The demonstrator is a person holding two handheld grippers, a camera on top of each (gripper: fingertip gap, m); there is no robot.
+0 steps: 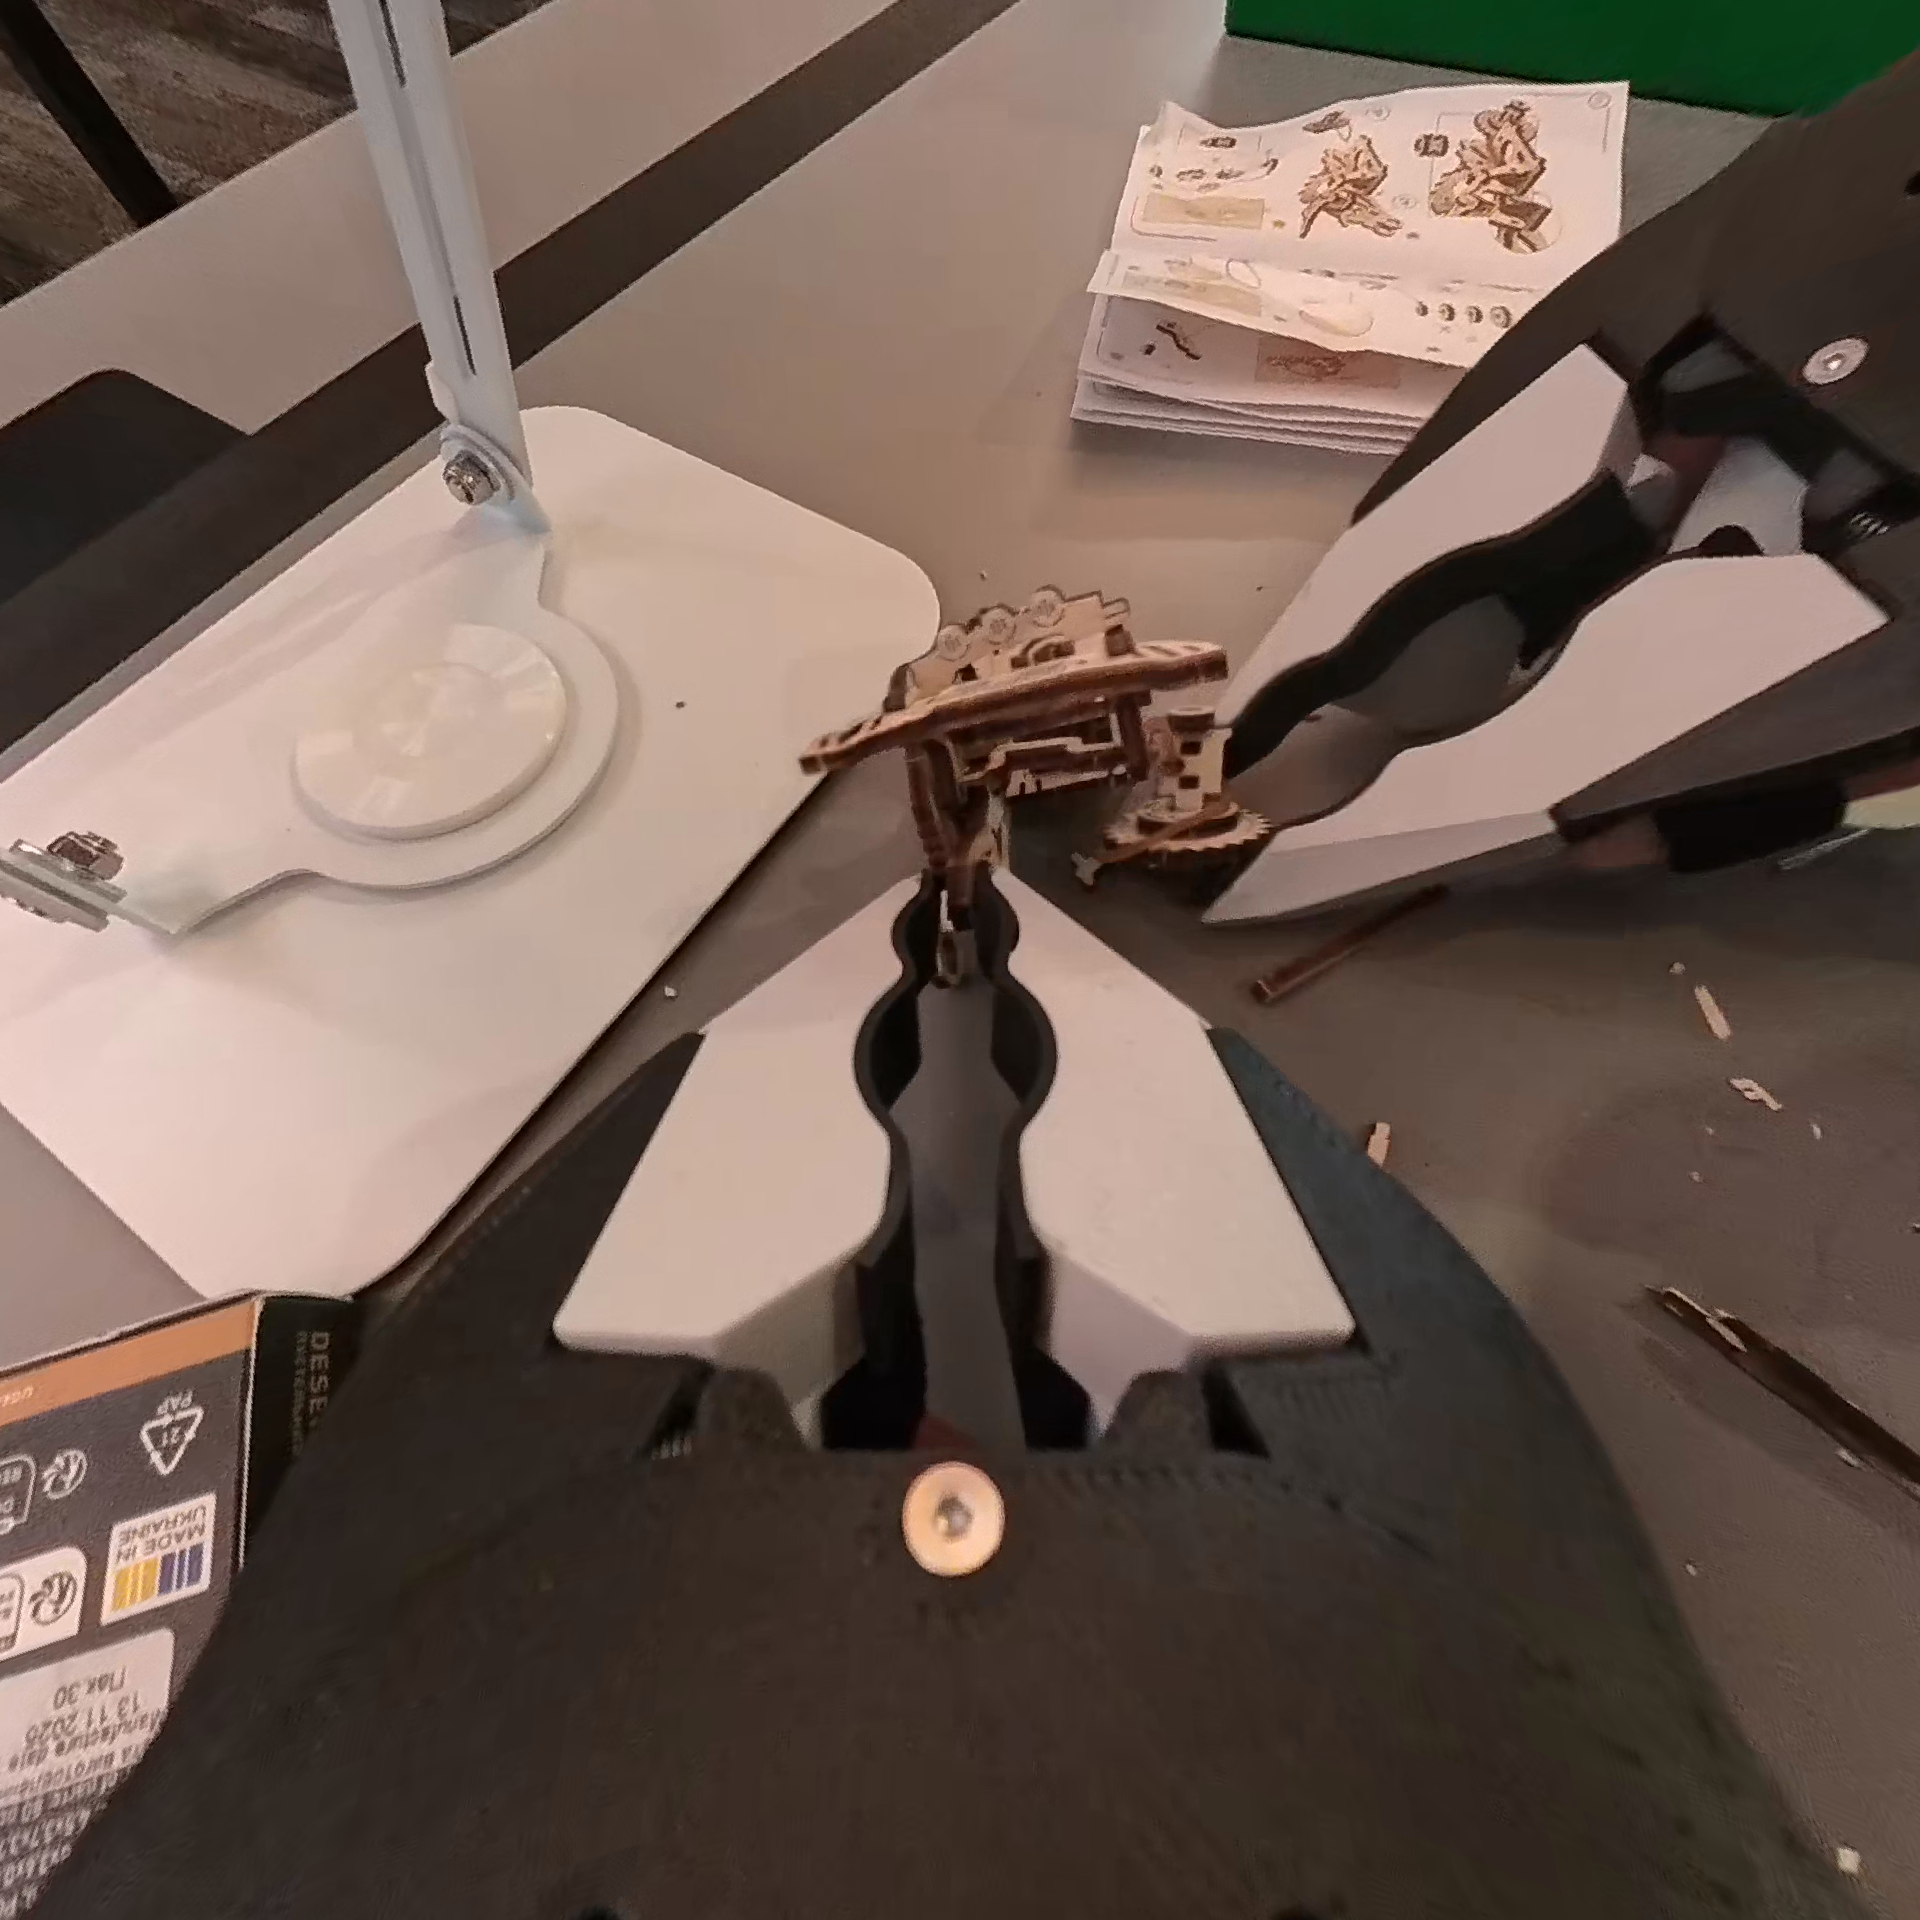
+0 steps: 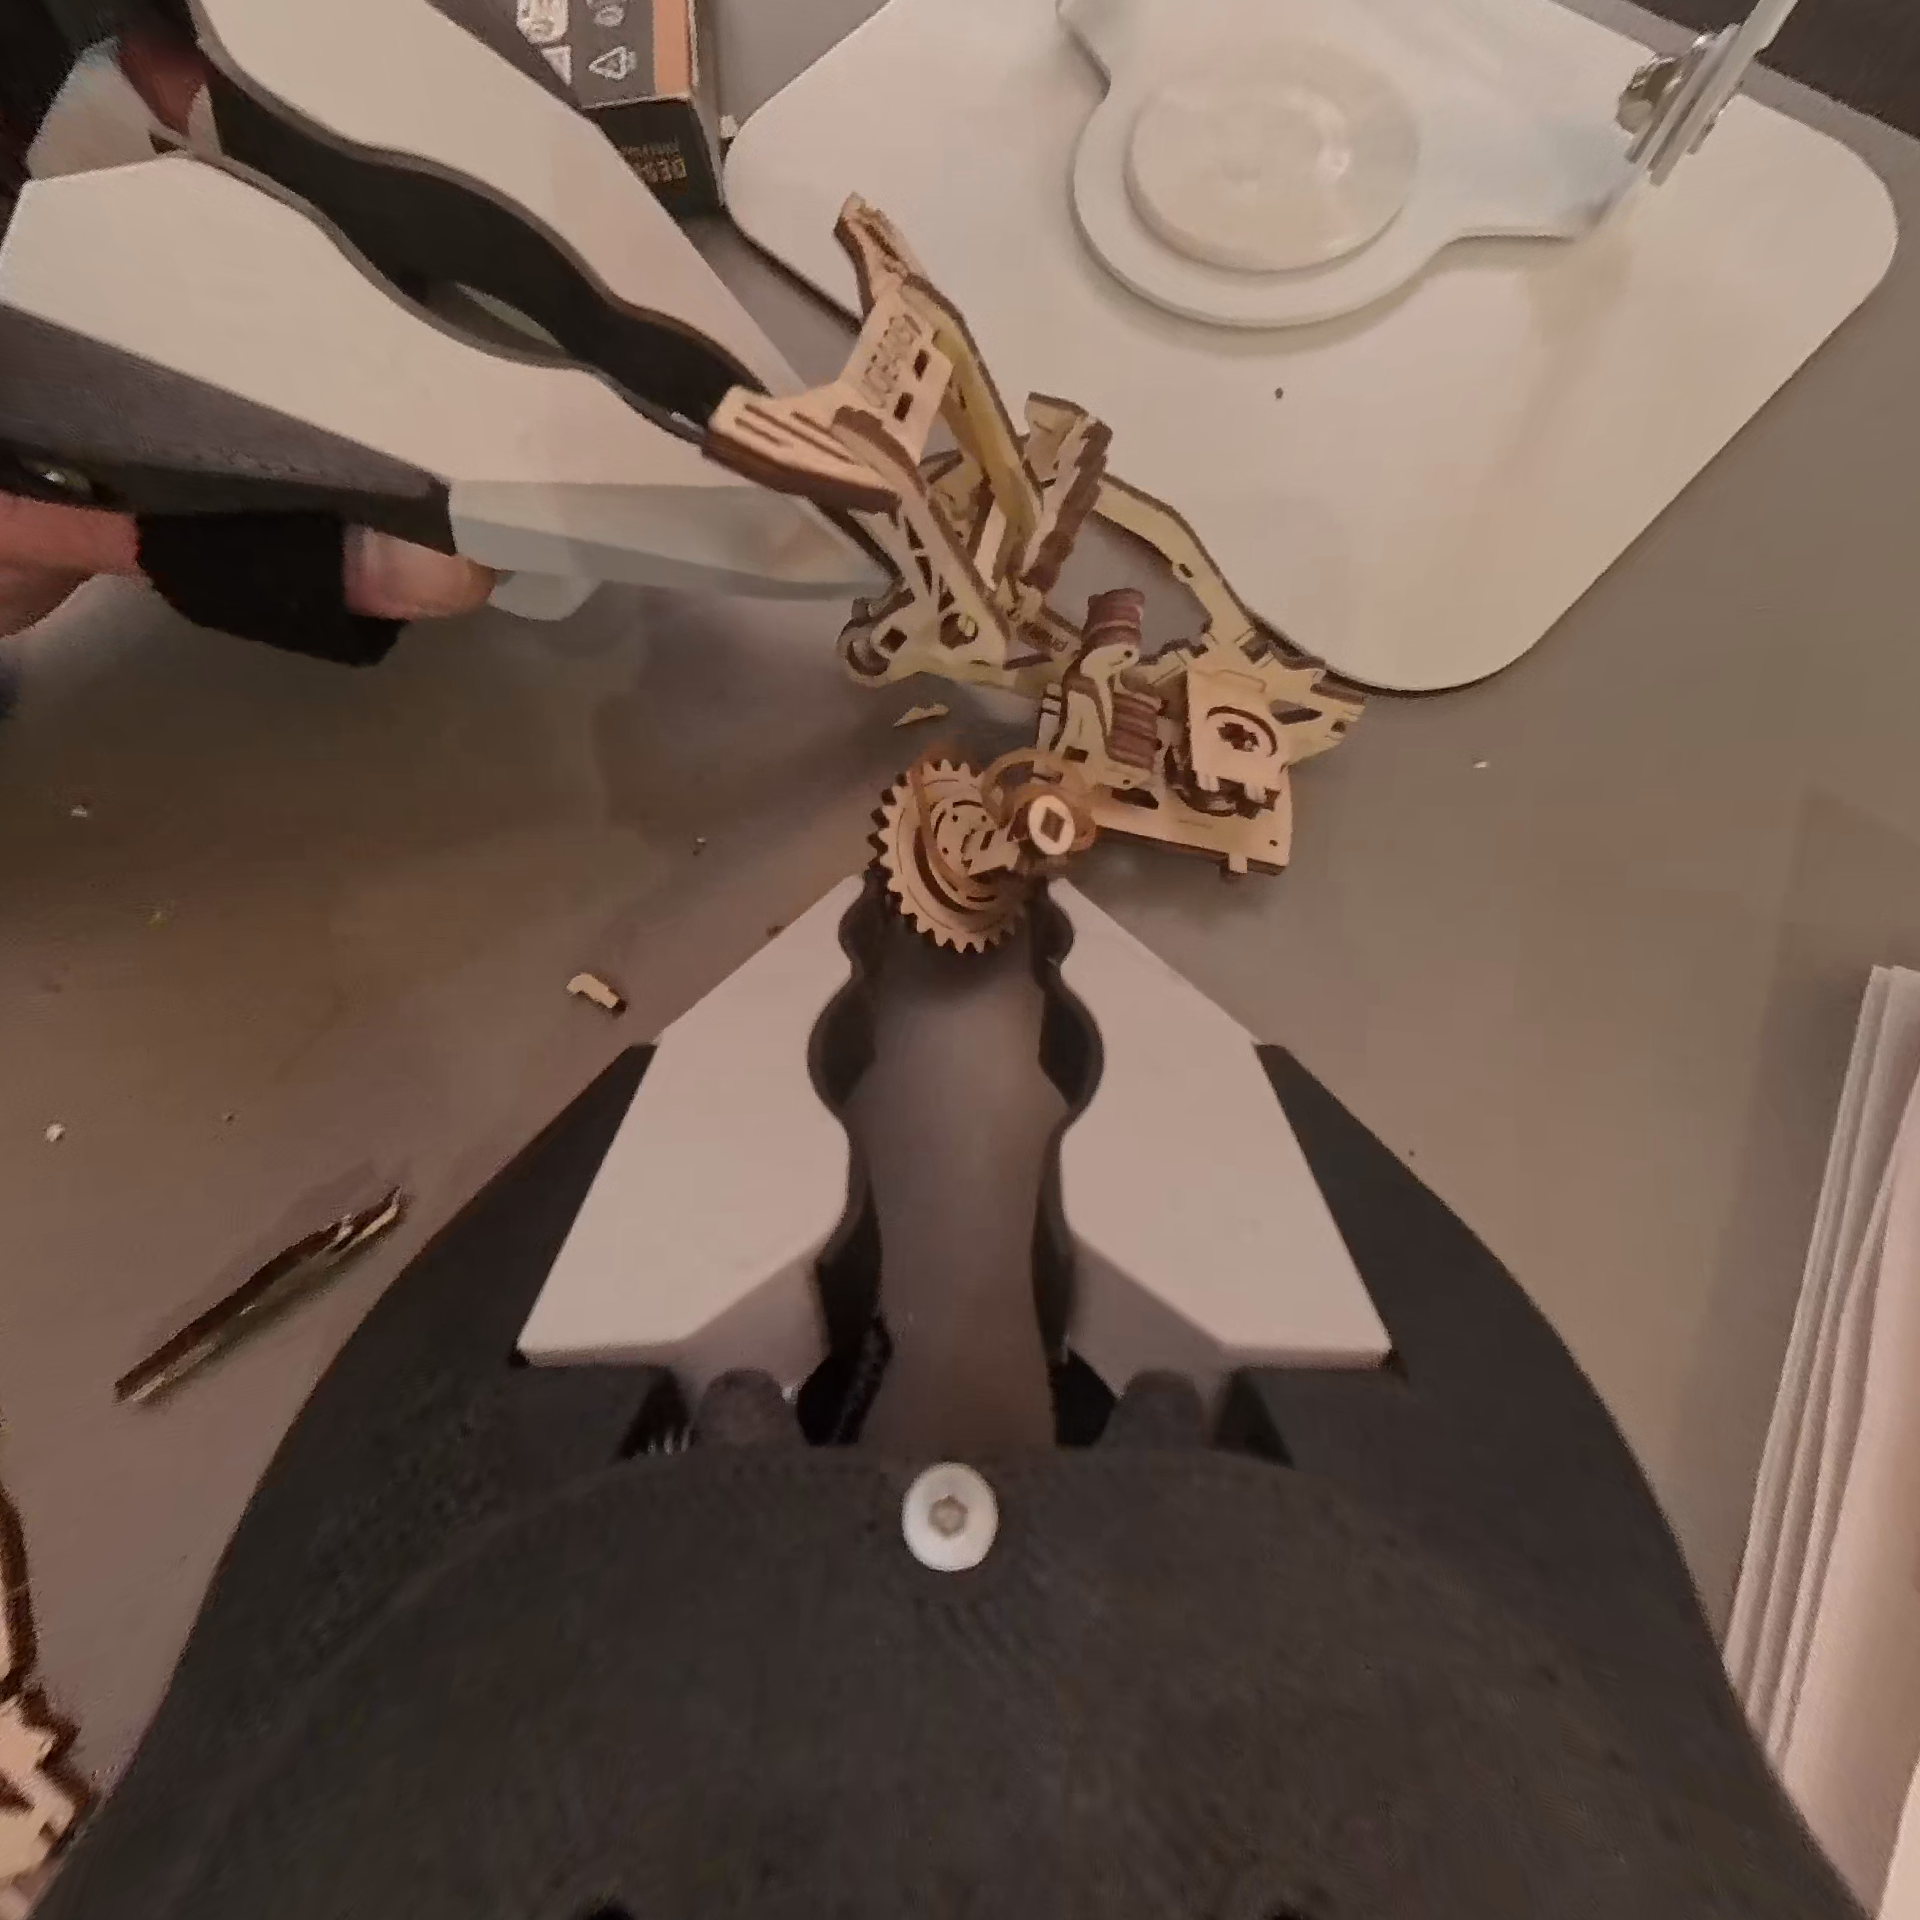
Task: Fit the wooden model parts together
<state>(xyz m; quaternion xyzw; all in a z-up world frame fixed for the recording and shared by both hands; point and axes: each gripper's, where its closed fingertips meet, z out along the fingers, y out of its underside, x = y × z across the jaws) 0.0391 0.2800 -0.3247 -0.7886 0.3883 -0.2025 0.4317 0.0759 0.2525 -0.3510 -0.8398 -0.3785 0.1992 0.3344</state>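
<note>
The wooden model [image 1: 1023, 707] stands over the grey table [image 1: 1558, 1195]. My left gripper [image 1: 958, 896] is shut on a thin flat plate at the model's near end. The right wrist view shows the same grasp from the side, with the left gripper [image 2: 717, 416] clamped on the model [image 2: 1039, 540]. My right gripper [image 2: 961, 909] is closed on a wooden gear wheel assembly [image 2: 951, 862], its teeth against the left pad. In the left wrist view the right gripper [image 1: 1242, 795] straddles that gear part [image 1: 1184, 810] right beside the model.
A white stand base [image 1: 416, 831] with an arm lies to the left, also shown in the right wrist view [image 2: 1558, 416]. An instruction booklet [image 1: 1351, 260] lies behind. A printed box [image 1: 104, 1507], wood strips [image 1: 1340, 945] and small scraps [image 2: 592, 992] lie about. A person's hand [image 2: 395, 582] holds the left gripper. Some 6 centimetres of space lies between my two pairs of fingers.
</note>
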